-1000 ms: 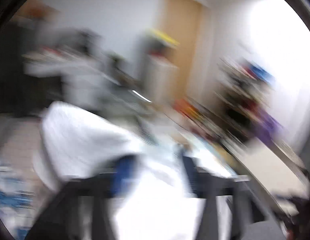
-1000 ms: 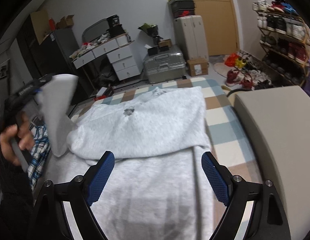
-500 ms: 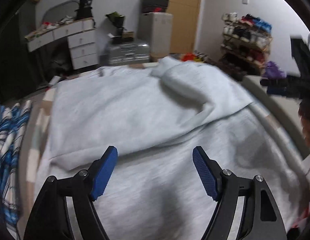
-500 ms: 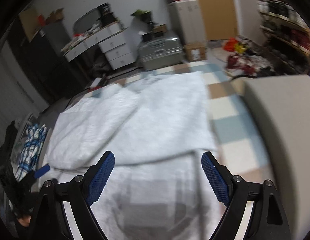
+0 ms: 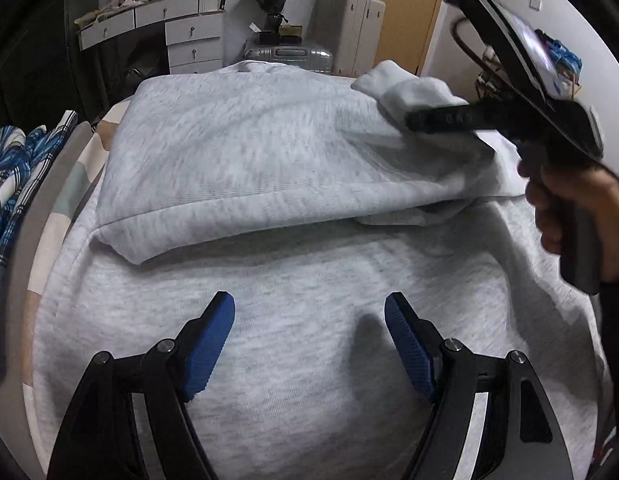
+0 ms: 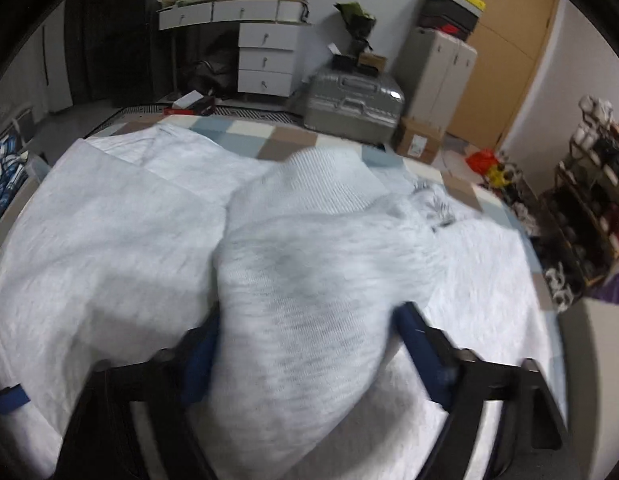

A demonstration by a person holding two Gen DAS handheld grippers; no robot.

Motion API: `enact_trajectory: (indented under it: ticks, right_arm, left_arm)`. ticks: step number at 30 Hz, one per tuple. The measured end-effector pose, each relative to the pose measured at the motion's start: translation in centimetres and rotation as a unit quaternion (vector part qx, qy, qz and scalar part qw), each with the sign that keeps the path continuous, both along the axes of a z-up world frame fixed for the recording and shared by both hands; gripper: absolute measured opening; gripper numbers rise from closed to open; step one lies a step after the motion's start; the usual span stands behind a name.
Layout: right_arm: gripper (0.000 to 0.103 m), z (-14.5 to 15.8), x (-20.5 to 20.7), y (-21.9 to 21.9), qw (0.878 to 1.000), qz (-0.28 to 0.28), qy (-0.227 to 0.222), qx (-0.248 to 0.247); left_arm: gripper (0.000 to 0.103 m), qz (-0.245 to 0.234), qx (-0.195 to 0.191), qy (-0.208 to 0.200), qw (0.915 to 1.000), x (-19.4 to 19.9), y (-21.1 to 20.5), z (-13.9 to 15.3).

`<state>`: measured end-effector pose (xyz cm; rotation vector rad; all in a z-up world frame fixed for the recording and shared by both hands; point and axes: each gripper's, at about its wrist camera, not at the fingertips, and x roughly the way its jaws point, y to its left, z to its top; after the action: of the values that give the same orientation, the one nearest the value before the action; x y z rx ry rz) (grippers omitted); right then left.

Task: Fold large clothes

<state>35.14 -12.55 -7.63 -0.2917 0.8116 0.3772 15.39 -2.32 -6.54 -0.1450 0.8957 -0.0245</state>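
A light grey sweatshirt (image 5: 269, 152) lies spread on the bed, with one part folded across its body. My left gripper (image 5: 309, 332) hovers open just above the lower body of the sweatshirt, with nothing between its blue pads. My right gripper (image 6: 309, 340) is closing on a bunched sleeve (image 6: 309, 280), and the fabric fills the gap between both pads. In the left wrist view the right gripper (image 5: 417, 120), held by a hand (image 5: 569, 208), has that sleeve (image 5: 413, 88) raised at the right, cuff upward.
The bed has a checked cover (image 6: 293, 140). A blue plaid shirt (image 5: 13, 168) lies off its left edge. Beyond the bed stand a silver suitcase (image 6: 353, 104), white drawers (image 6: 265, 60) and a cardboard box (image 6: 419, 142). A shoe rack (image 6: 589, 184) is at the right.
The left gripper let go of the sleeve it had lifted and sank toward the sweatshirt. The right gripper swung across to the other sleeve and its jaws narrowed around it.
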Motion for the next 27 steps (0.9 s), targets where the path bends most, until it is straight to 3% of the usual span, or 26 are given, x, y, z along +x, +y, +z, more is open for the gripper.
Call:
enact_trajectory:
  ticks: [1, 2, 3, 4, 5, 6, 7, 8, 11, 18, 23, 27]
  right_arm:
    - [0.012, 0.7, -0.4, -1.1, 1.000, 0.000, -0.005, 0.021]
    - [0.009, 2.0, -1.0, -3.2, 0.997, -0.004, -0.015, 0.070]
    - [0.010, 3.5, -1.8, -6.0, 0.988, 0.003, -0.022, 0.151]
    - [0.012, 4.7, -2.6, -9.2, 0.971, 0.014, -0.033, 0.238]
    - [0.012, 5.5, -3.3, -12.2, 0.955, 0.003, -0.049, 0.293]
    - [0.028, 5.7, -3.6, -15.0, 0.949, -0.036, -0.059, 0.309]
    - [0.078, 5.5, -3.4, -16.7, 0.952, -0.076, -0.048, 0.291]
    - [0.102, 4.6, -2.7, -18.1, 0.958, -0.110, -0.017, 0.263]
    - [0.096, 1.5, -2.4, -22.3, 0.957, -0.147, 0.053, 0.243]
    - [0.096, 0.5, -3.1, -25.3, 0.950, -0.167, 0.078, 0.251]
    - [0.096, 1.0, -3.2, -23.1, 0.960, -0.133, 0.086, 0.229]
    - [0.096, 0.0, -3.8, -23.1, 0.970, -0.130, 0.095, 0.182]
  left_arm:
    - [0.074, 0.000, -0.003, -0.001, 1.0000, 0.1, 0.0, 0.1]
    - [0.074, 0.000, -0.006, -0.001, 1.0000, 0.2, -0.1, 0.2]
    - [0.074, 0.000, -0.008, -0.002, 1.0000, 0.1, 0.1, 0.1]
    - [0.074, 0.000, -0.010, -0.002, 0.9999, 0.1, 0.1, 0.1]
    - [0.074, 0.001, -0.013, -0.003, 0.9999, -0.1, 0.4, -0.1]
    - [0.074, 0.001, -0.017, -0.004, 0.9998, 0.0, 0.4, 0.0]
    - [0.074, 0.001, -0.021, -0.005, 0.9998, -0.3, 0.7, -0.2]
    - [0.074, 0.001, -0.024, -0.005, 0.9997, 0.2, 1.1, -0.4]
    - [0.074, 0.001, -0.032, -0.007, 0.9995, 0.0, 1.4, -0.6]
    - [0.074, 0.001, -0.031, -0.007, 0.9995, 0.0, 1.6, -0.7]
    - [0.074, 0.002, -0.026, -0.006, 0.9996, -0.5, 1.5, -0.9]
    - [0.074, 0.011, -0.032, -0.012, 0.9993, -1.3, 2.0, -0.6]
